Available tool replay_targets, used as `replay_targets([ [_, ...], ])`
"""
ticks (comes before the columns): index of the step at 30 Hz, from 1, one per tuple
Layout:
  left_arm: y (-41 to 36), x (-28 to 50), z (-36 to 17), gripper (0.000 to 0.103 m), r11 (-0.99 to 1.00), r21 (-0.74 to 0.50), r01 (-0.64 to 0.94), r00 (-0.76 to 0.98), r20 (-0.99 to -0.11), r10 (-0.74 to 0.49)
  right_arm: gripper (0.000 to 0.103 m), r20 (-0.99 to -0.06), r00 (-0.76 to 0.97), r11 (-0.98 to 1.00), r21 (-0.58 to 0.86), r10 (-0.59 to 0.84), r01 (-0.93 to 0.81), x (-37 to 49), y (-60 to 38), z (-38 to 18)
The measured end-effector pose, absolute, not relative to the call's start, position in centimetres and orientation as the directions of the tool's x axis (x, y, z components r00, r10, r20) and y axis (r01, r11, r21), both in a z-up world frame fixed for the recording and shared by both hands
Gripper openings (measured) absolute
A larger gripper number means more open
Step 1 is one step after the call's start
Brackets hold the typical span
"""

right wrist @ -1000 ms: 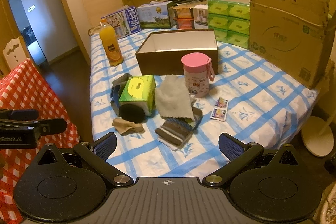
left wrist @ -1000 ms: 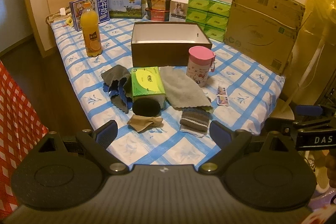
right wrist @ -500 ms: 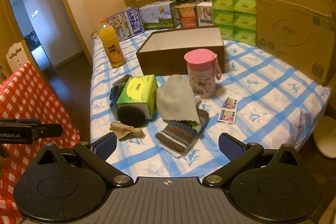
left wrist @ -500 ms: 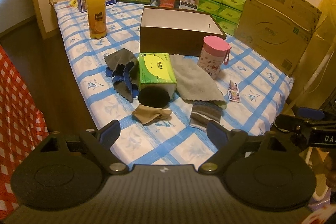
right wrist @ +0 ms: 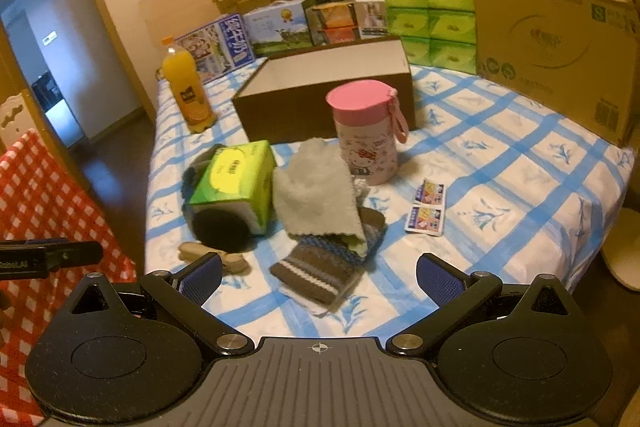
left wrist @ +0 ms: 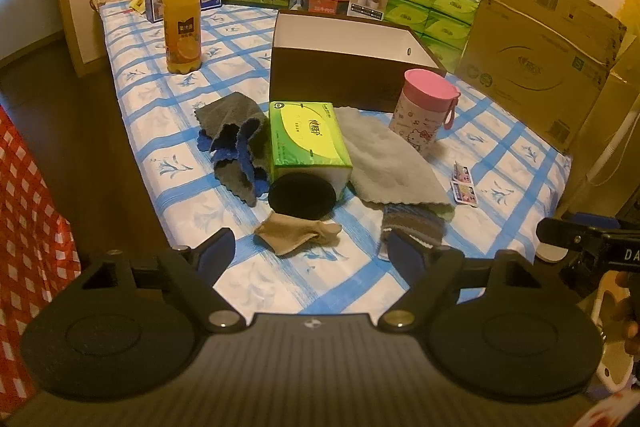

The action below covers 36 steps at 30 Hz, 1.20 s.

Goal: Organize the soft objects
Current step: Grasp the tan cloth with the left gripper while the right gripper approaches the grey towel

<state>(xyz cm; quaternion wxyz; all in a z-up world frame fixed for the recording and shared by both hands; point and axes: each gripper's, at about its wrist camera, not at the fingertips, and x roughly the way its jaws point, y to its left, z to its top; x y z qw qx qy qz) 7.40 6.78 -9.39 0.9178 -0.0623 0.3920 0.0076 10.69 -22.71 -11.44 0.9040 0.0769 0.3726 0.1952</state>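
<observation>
Your left gripper and right gripper both hover at the near edge of the table, fingers spread wide and holding nothing, likely lined up for a first pick. The soft things cluster just ahead: tan sock, striped sock, grey cloth. The open box behind them looks like their destination

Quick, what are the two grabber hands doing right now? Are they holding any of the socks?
Left gripper: open, holding nothing, above the tan sock.
Right gripper: open, holding nothing, above the striped sock.
</observation>
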Motion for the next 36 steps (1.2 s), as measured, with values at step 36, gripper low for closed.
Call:
replay_targets([
  [36,7.0,16.9,-22.0,0.08,0.999,-0.039,-0.034,0.667,-0.745,-0.006,0.103,-0.753,0.579,0.949,0.283,0.311,-0.141,16.4,-24.3,-18.9],
])
